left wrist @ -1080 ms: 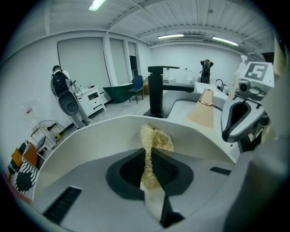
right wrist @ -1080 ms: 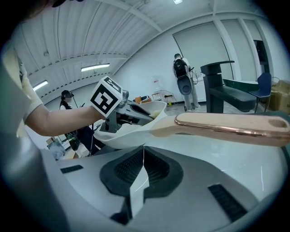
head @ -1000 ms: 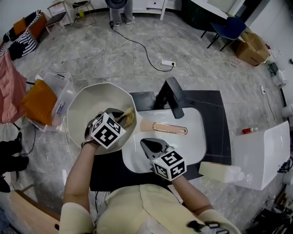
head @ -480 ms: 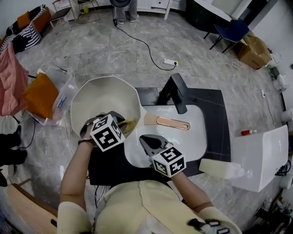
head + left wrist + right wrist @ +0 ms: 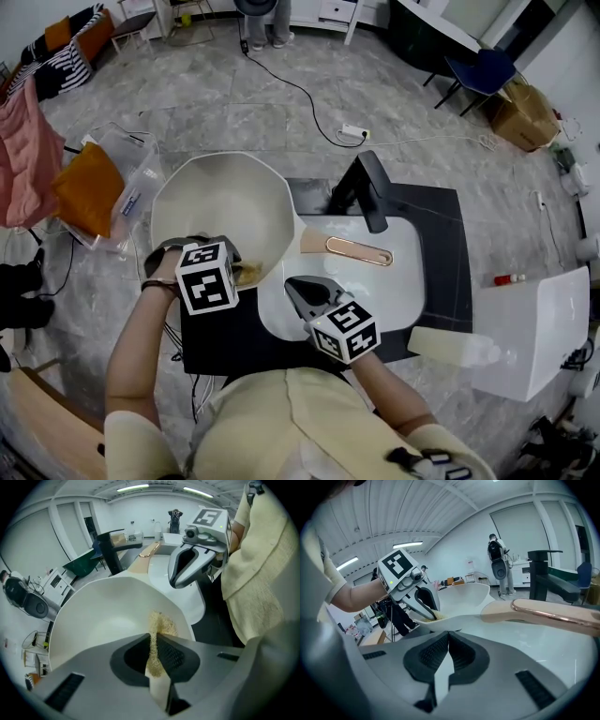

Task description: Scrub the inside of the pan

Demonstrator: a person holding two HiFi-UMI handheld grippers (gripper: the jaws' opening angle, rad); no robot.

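Currently: sponge pinched at the pan's near rim

My left hand-held gripper is pinching a yellowish scrub sponge, which touches the inner wall of the pan at its near right rim. The cream pan sits at the left of the dark worktop, and its handle reaches right across the white sink. My right hand-held gripper hovers over the sink's near left part, jaws pressed together on nothing. A black faucet stands at the far side.
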